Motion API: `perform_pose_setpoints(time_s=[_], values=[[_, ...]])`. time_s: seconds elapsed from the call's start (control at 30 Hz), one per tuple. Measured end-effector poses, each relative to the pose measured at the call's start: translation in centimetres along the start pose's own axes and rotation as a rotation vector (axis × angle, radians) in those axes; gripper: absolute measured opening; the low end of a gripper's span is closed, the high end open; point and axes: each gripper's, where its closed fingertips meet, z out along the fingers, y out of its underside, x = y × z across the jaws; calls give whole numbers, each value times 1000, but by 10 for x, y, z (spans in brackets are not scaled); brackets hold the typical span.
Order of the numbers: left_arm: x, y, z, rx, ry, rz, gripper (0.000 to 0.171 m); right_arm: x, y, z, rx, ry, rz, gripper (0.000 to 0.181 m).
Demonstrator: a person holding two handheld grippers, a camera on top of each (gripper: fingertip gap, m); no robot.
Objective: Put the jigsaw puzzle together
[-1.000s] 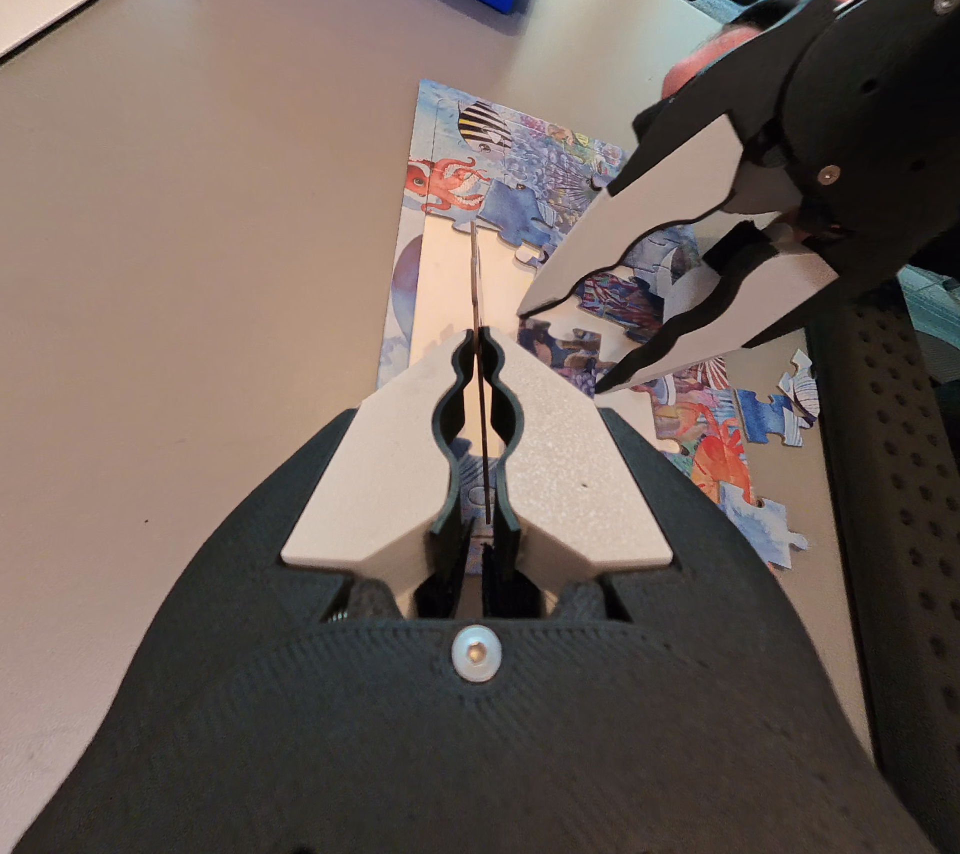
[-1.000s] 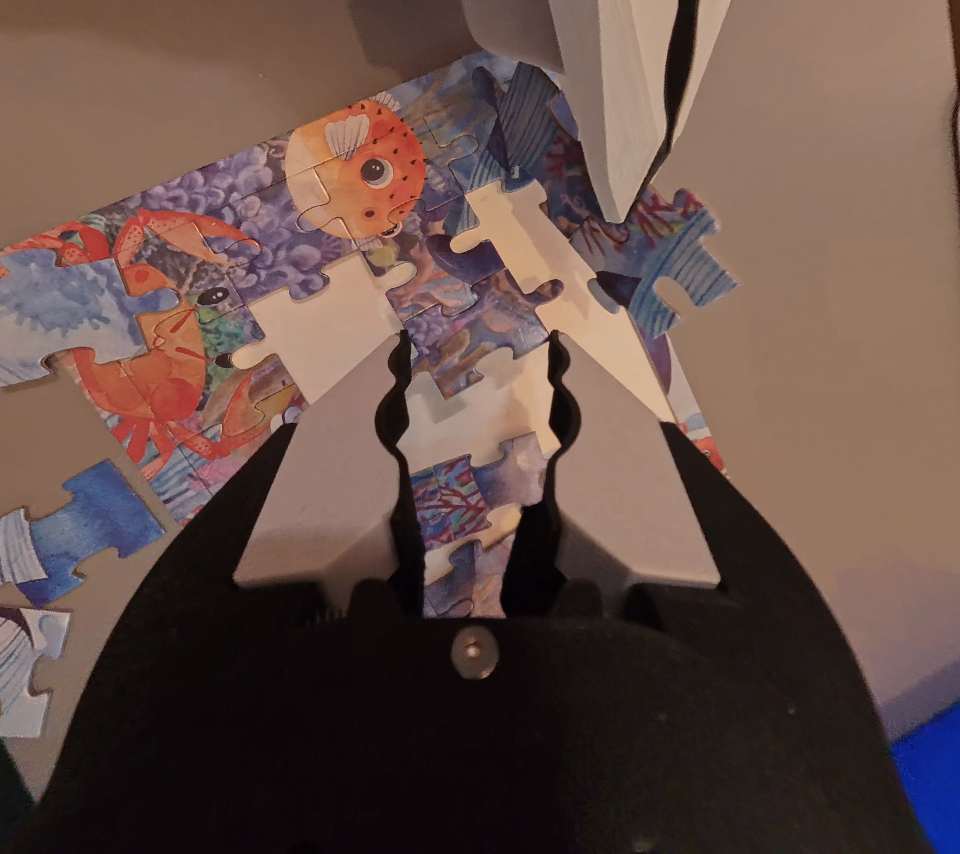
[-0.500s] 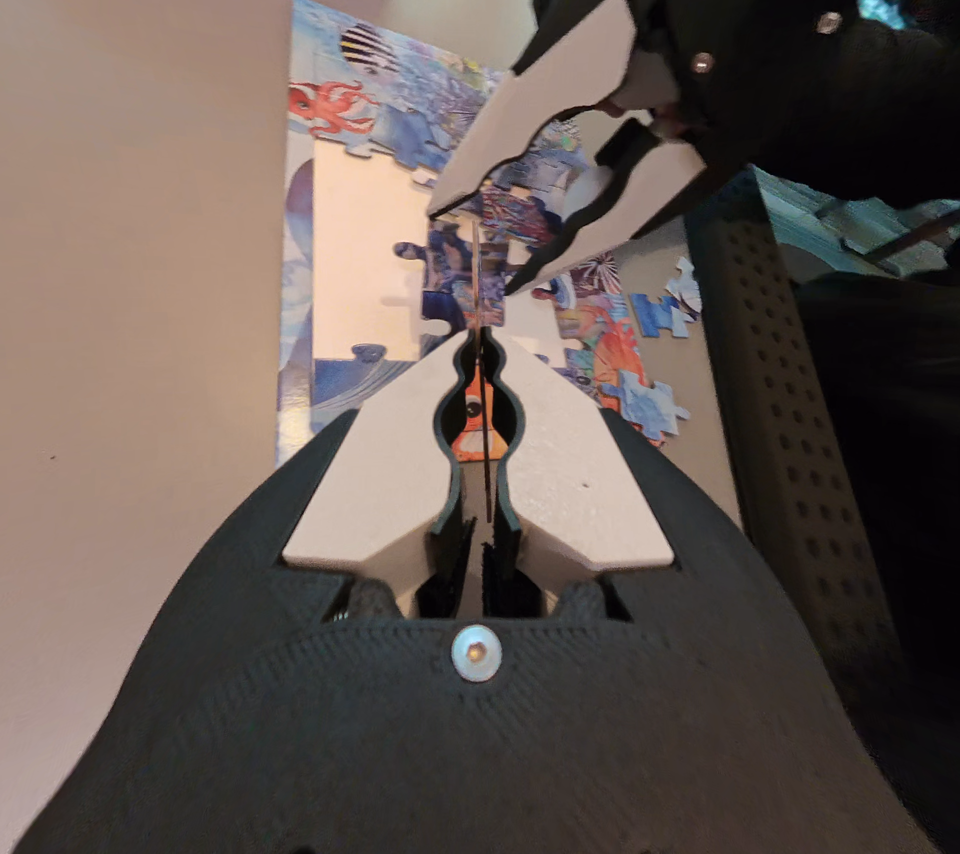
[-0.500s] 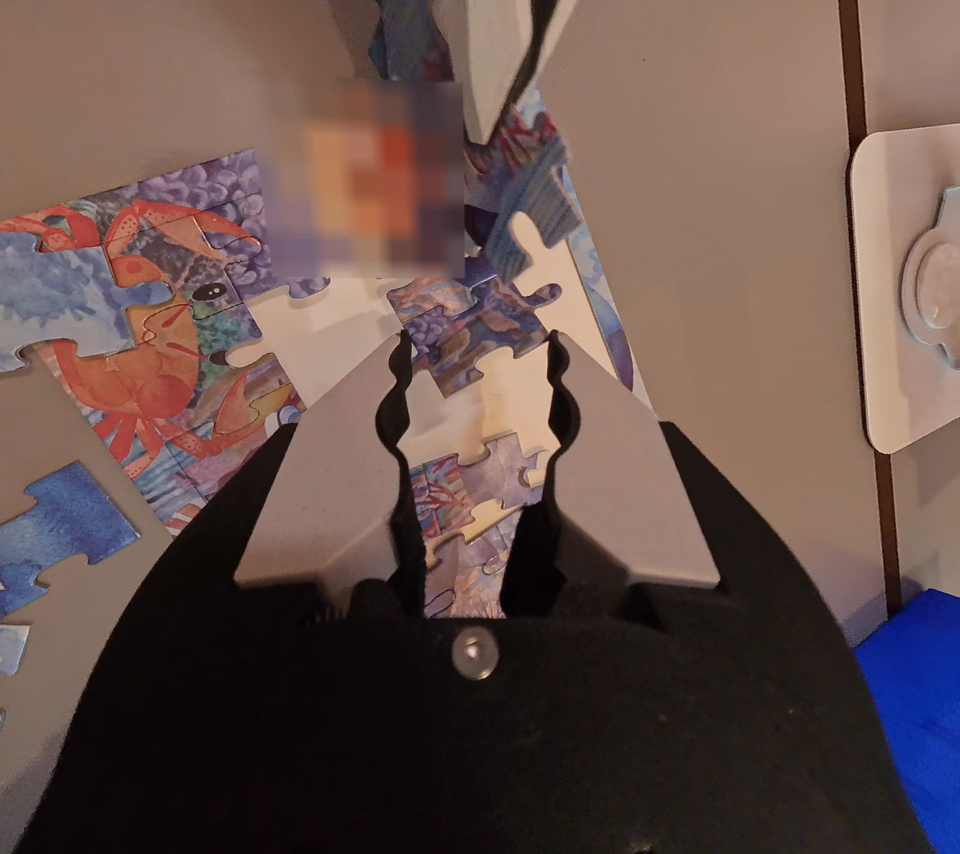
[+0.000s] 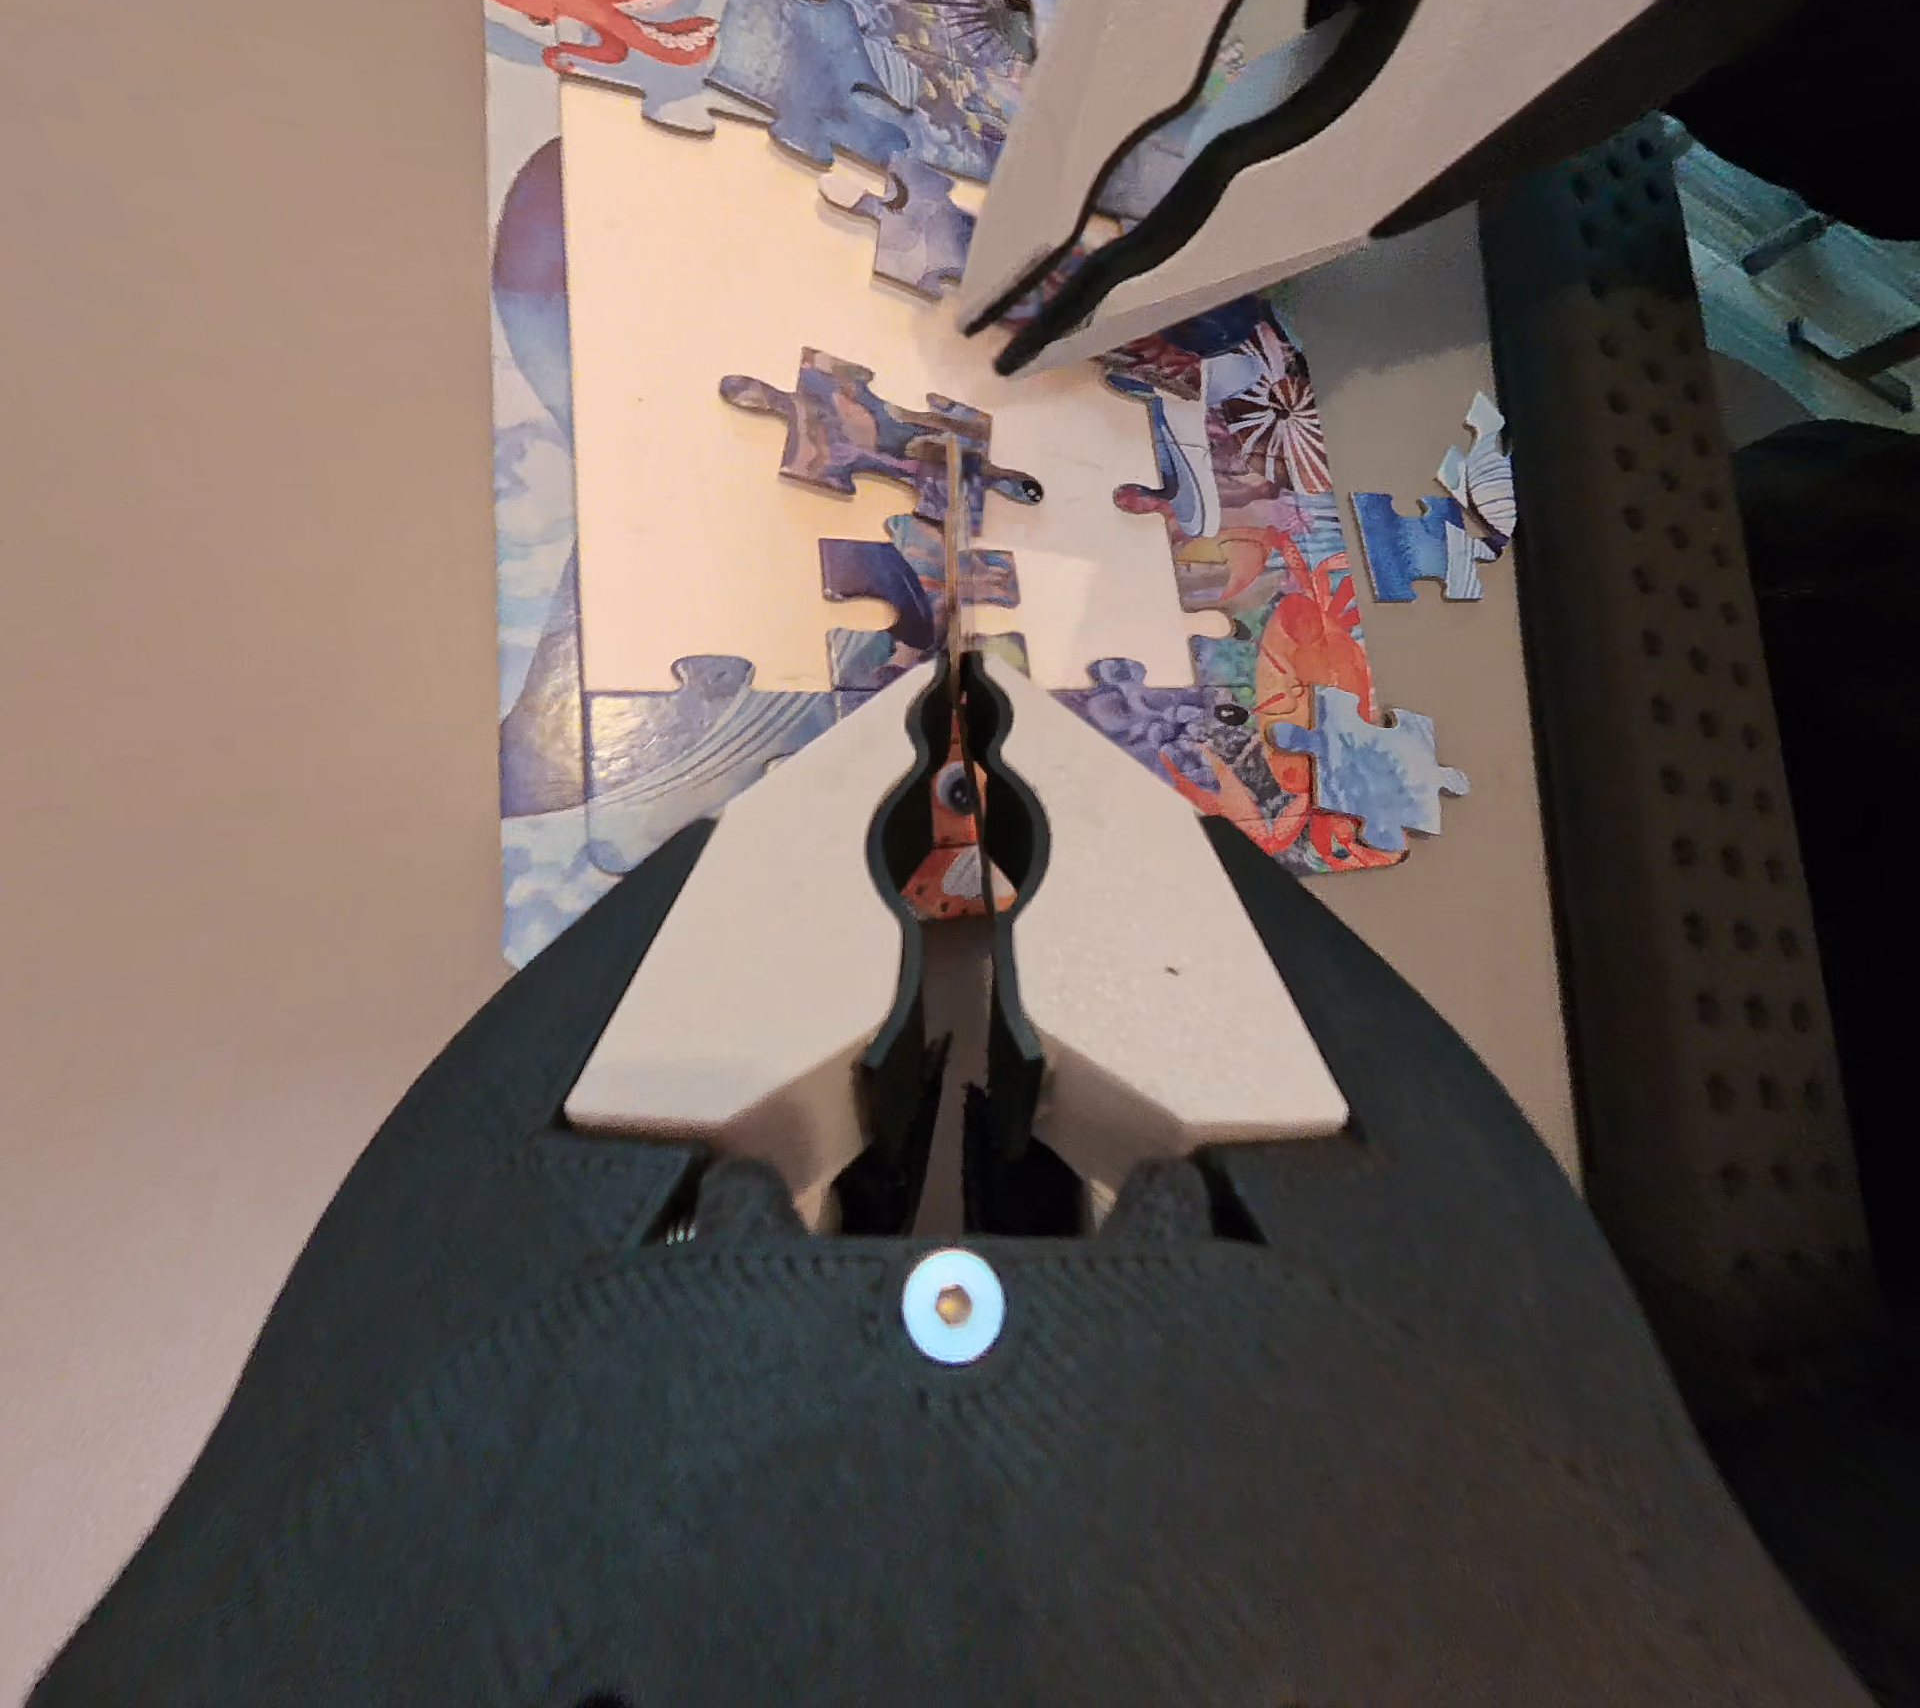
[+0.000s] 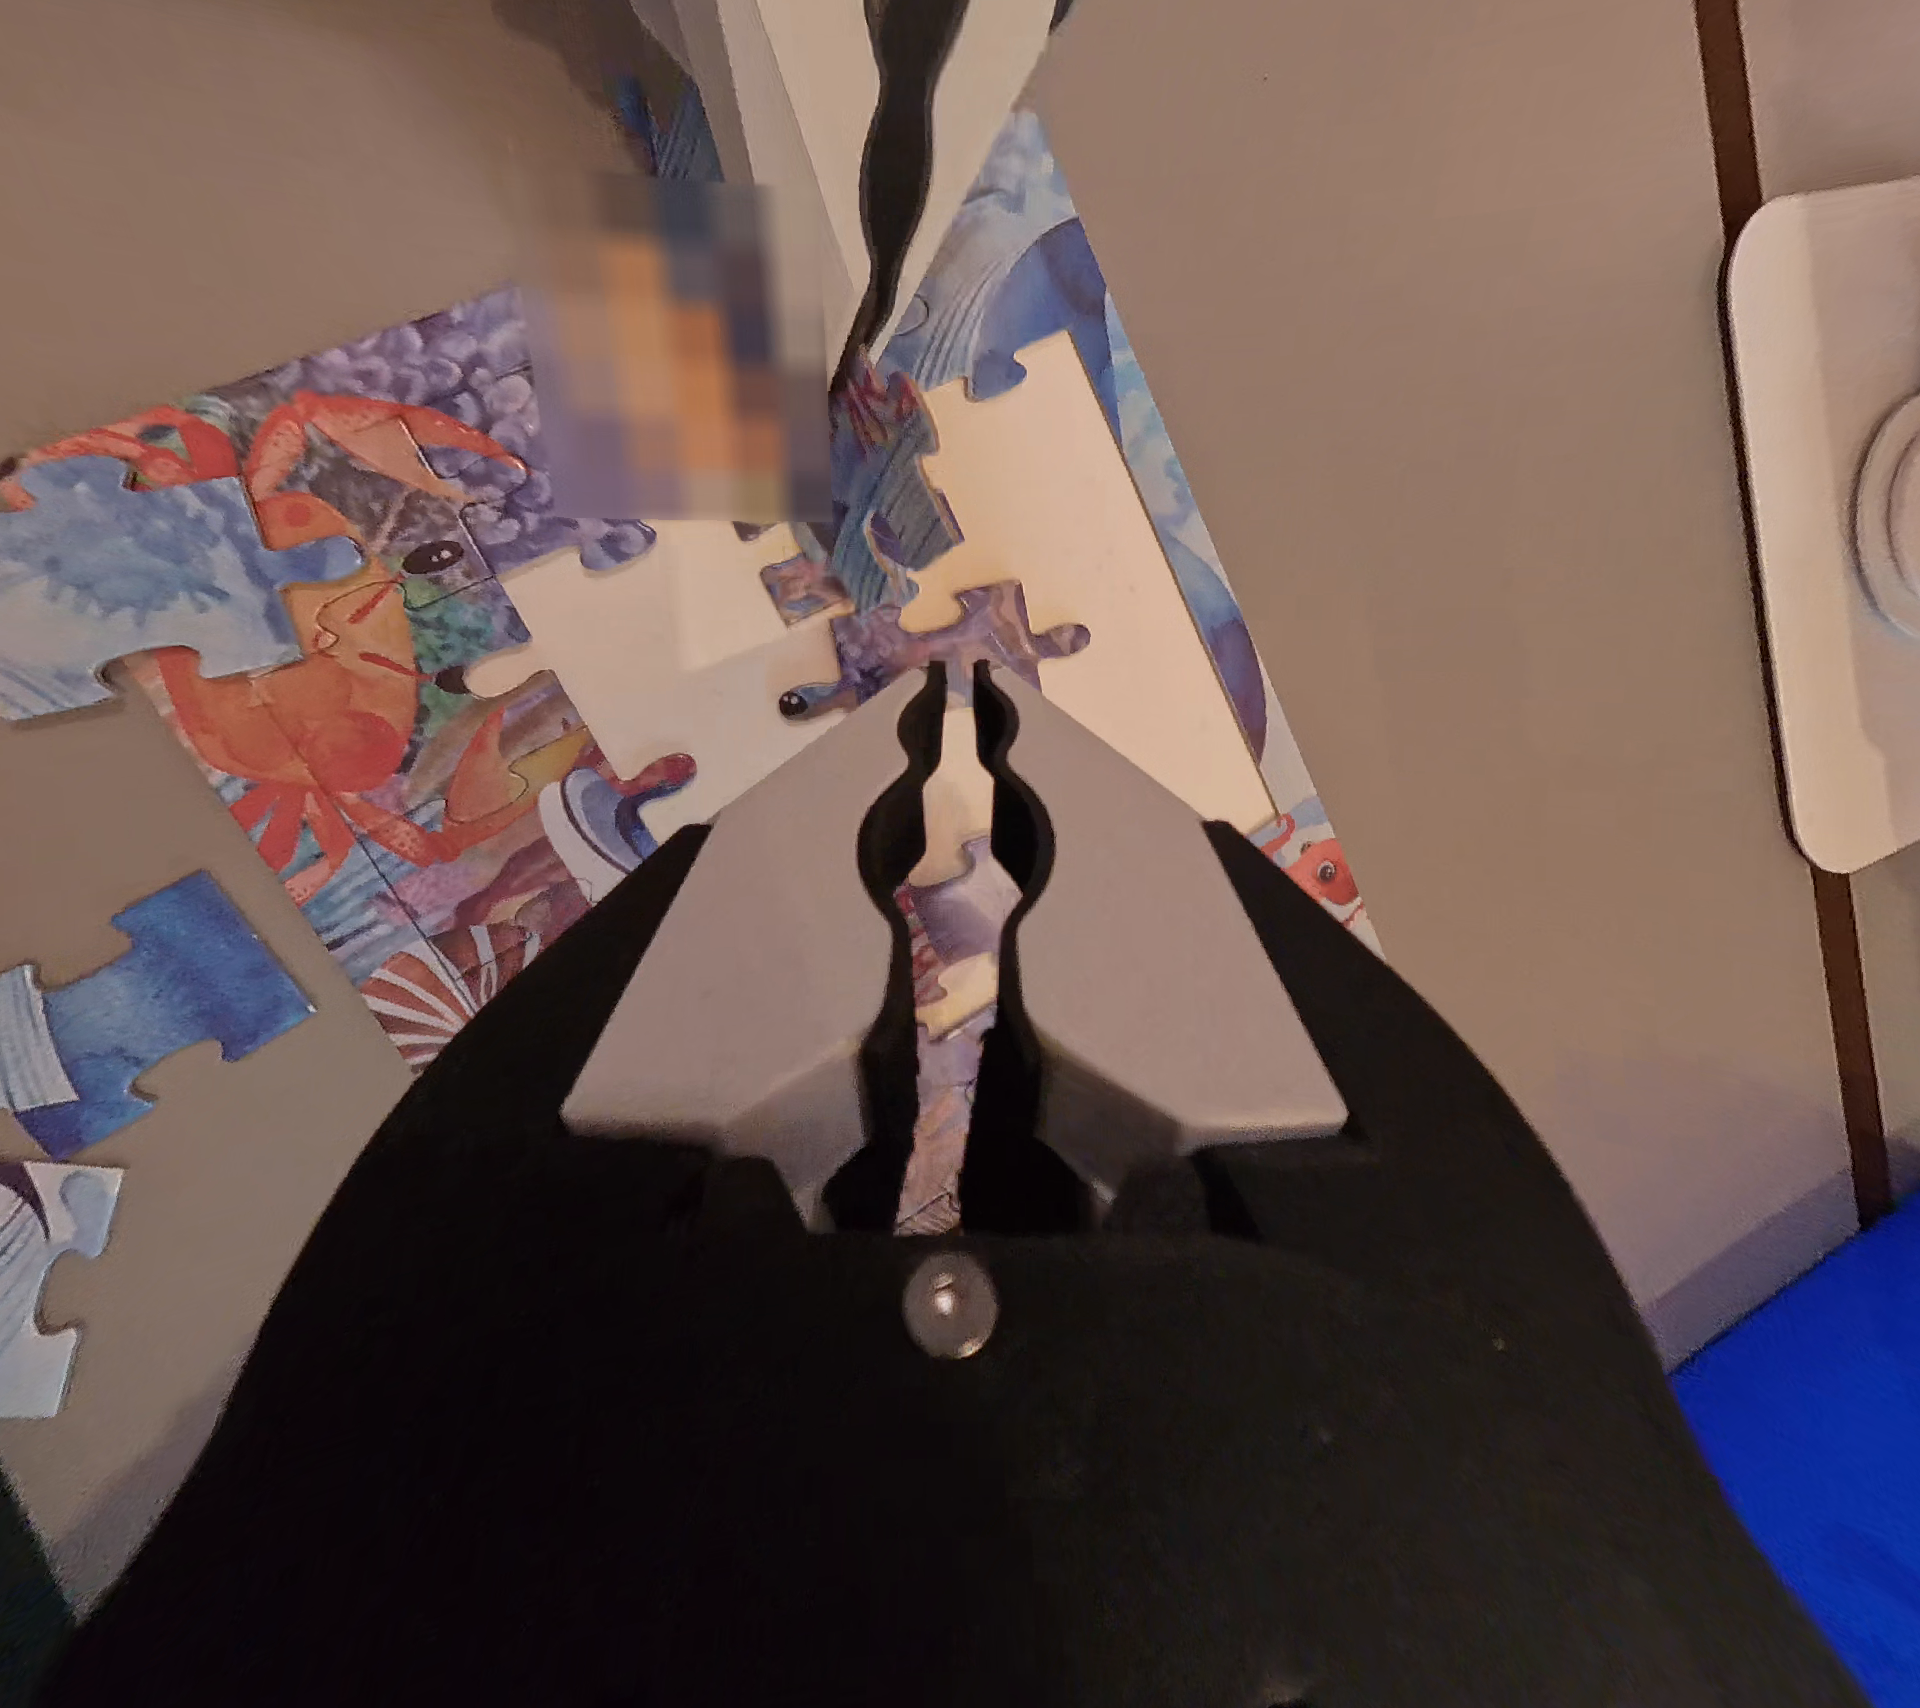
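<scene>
Mosaic patch [image 6: 686, 359] hides puzzle [image 6: 343, 640] (upper middle).

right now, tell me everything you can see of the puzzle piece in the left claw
The puzzle piece looks like thin flat cardboard, printed with blue stripes and a patch of red coral, with knobs and notches around its outline. The left claw is shut on one end, holding it on edge, so the left wrist view shows only its thin brown edge. It hangs over the bare cream puzzle board; whether it touches anything below cannot be told.
</scene>
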Motion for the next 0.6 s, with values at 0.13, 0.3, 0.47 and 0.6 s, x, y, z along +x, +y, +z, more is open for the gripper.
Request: perform_pose_setpoints(time_s=[0.13,0.3,0.47,0.6], values=[[-11,2,-8,10,-53,-22,0,-2,3,1,3,-38,51,41],[-17,2,-11,17,-81,-31,0,-13,16,13,-53,-117,99,55],[-17,1,-11,16,-85,-28,0,-15,23,21,-53,-159,209,38],[-17,0,-10,18,-85,-27,0,-19,21,22,-36,-162,195,23]])
